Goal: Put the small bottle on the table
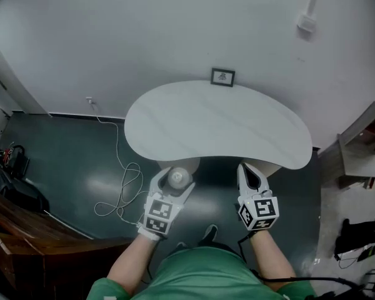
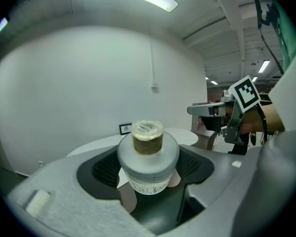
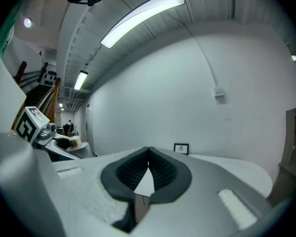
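A small white bottle with a brownish neck and a clear cap stands upright between the jaws of my left gripper, which is shut on it. In the head view the bottle shows from above, held by the left gripper just short of the near edge of the white kidney-shaped table. My right gripper hovers beside it at the table's near edge; its jaws are shut with nothing between them. The left gripper with the bottle also shows at the far left of the right gripper view.
A small framed picture stands at the table's far edge against the white wall. A white cable lies looped on the dark floor to the left. A wooden shelf unit stands at the right, dark wood furniture at the lower left.
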A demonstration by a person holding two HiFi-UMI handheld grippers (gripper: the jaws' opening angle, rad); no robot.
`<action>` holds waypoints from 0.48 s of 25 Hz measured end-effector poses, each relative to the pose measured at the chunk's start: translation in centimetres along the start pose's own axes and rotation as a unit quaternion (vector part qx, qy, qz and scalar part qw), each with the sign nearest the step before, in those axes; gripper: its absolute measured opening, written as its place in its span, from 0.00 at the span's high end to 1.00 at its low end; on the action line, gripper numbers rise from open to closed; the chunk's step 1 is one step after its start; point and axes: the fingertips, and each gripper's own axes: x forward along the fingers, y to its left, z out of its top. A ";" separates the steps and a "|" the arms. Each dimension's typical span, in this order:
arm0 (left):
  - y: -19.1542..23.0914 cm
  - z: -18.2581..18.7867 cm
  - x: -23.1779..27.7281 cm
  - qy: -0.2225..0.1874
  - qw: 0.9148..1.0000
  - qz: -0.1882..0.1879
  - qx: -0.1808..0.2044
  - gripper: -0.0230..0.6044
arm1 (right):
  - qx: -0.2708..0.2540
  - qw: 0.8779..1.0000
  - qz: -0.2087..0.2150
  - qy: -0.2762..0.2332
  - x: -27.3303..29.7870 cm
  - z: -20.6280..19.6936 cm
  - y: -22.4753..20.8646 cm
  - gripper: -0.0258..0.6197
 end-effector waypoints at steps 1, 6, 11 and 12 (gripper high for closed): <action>0.0 0.2 0.6 0.002 1.000 0.003 0.000 0.42 | 0.003 1.000 0.003 0.000 0.3 -0.1 -0.6 0.97; -0.3 1.1 2.6 0.009 1.000 0.019 0.002 0.42 | 0.012 1.000 0.017 -0.002 1.4 0.1 -2.9 0.97; -0.4 1.8 4.2 0.014 0.999 0.029 0.000 0.42 | 0.014 0.999 0.030 -0.009 2.3 0.6 -4.3 0.97; -0.5 1.9 4.5 0.015 0.999 0.030 0.000 0.42 | 0.015 0.999 0.030 -0.010 2.4 0.7 -4.6 0.97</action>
